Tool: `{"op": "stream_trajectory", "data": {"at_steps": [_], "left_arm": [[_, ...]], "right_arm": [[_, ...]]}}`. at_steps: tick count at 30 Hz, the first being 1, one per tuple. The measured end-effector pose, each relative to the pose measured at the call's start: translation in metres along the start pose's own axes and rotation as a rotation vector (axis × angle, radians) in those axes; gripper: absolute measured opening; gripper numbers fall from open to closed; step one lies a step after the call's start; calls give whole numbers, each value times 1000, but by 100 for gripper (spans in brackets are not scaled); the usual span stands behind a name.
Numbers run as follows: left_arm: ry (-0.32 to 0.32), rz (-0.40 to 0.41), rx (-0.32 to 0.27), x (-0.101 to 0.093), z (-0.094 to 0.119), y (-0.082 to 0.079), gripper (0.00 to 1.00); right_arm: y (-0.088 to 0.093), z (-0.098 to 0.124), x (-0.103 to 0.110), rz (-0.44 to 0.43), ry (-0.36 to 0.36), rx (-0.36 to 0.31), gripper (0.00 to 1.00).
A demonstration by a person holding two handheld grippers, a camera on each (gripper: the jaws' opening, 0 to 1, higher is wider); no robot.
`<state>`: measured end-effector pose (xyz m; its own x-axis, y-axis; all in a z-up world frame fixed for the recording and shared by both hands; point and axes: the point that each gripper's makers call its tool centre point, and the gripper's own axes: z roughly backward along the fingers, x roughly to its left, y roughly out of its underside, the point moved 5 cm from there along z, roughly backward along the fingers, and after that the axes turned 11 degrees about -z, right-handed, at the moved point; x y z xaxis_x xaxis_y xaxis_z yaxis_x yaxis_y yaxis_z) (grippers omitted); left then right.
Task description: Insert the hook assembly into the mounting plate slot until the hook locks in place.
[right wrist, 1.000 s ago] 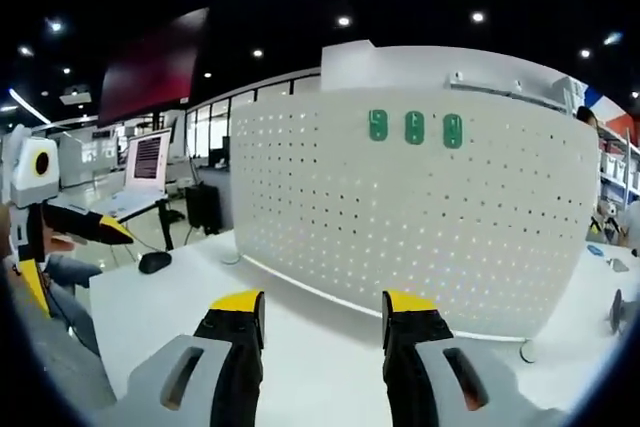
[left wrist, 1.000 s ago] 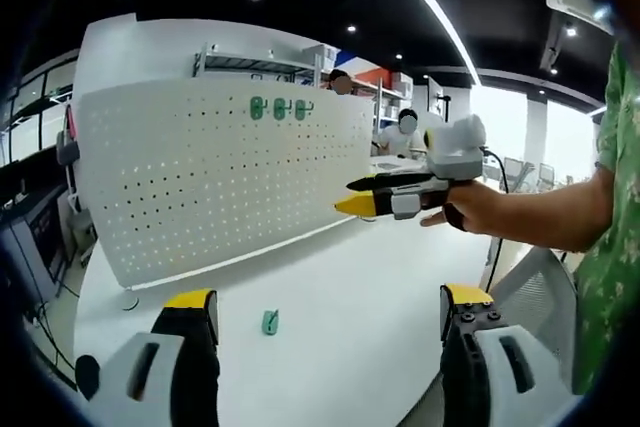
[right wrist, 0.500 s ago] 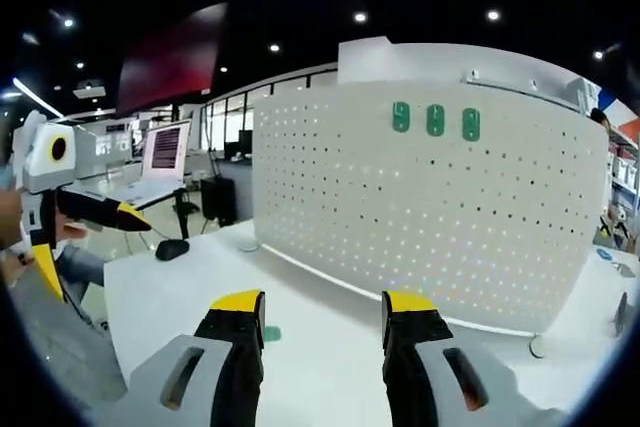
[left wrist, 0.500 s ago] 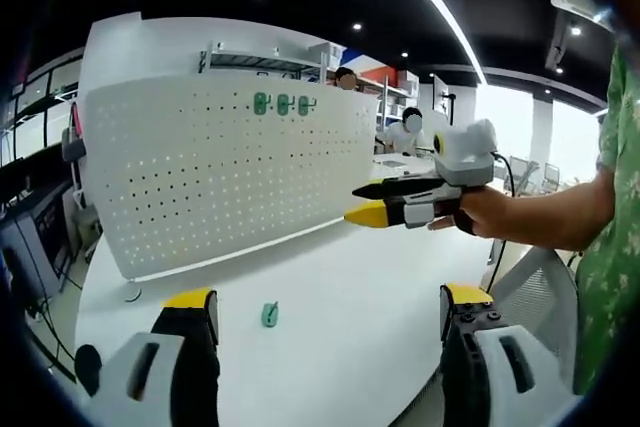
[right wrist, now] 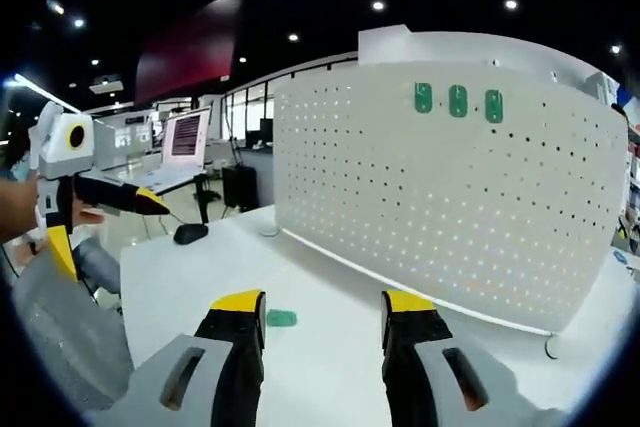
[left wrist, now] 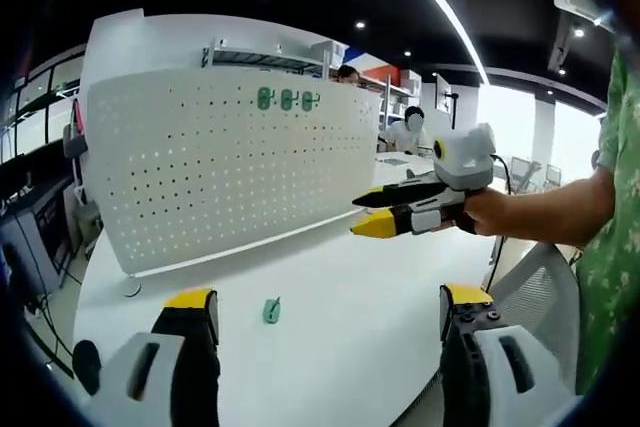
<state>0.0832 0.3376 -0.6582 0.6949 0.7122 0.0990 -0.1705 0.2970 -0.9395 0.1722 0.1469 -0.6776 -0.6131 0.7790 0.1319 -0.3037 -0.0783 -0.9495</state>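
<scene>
Three green hooks (left wrist: pixel 285 99) hung side by side near the top edge of a white pegboard (left wrist: pixel 225 177) that stood upright on a white table (left wrist: pixel 340 297). A fourth green hook (left wrist: pixel 270 311) lay loose on the table in front of the pegboard, well apart from the board and from both grippers.

In the left gripper view, the left gripper (left wrist: pixel 325 315) had its yellow-tipped jaws spread wide with nothing between them; the loose hook sat on the table just beyond the left jaw. The right gripper (left wrist: pixel 372 212) entered from the right, held in a hand (left wrist: pixel 480 213) above the table, its jaws parted slightly and holding nothing. A green patterned sleeve (left wrist: pixel 612 237) showed at the right edge.

In the right gripper view, the right gripper (right wrist: pixel 323 319) was released, with its jaws apart and empty. The loose hook (right wrist: pixel 281 319) lay on the table just beside the tip of its left jaw, not touching it. The left gripper (right wrist: pixel 105 222) appeared at the left, held above the table edge with its jaws spread. The three mounted hooks (right wrist: pixel 458 101) sat high on the pegboard (right wrist: pixel 450 202). A laptop (right wrist: pixel 180 152) stood on a desk in the background, with a black mouse (right wrist: pixel 189 234) on the table near the pegboard's left end.
</scene>
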Motion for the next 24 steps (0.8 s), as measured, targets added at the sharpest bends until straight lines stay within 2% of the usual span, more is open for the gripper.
{"op": "stream_trajectory", "data": {"at_steps": [5,7,11,24], "left_arm": [[-1,6,8,1,-3,2,94],[-1,8,11,1,-4,3,94],[-8,14,11,4,-5,4,94],[-25,30,20,9,-6,8,93]], "right_arm": [[1,-8,0,1,-52,29,46],[4,-14,5,20,-116,64,45],[3,-23,8,65,-156,93,44],[17,-53,11,166,-241,202,42]]}}
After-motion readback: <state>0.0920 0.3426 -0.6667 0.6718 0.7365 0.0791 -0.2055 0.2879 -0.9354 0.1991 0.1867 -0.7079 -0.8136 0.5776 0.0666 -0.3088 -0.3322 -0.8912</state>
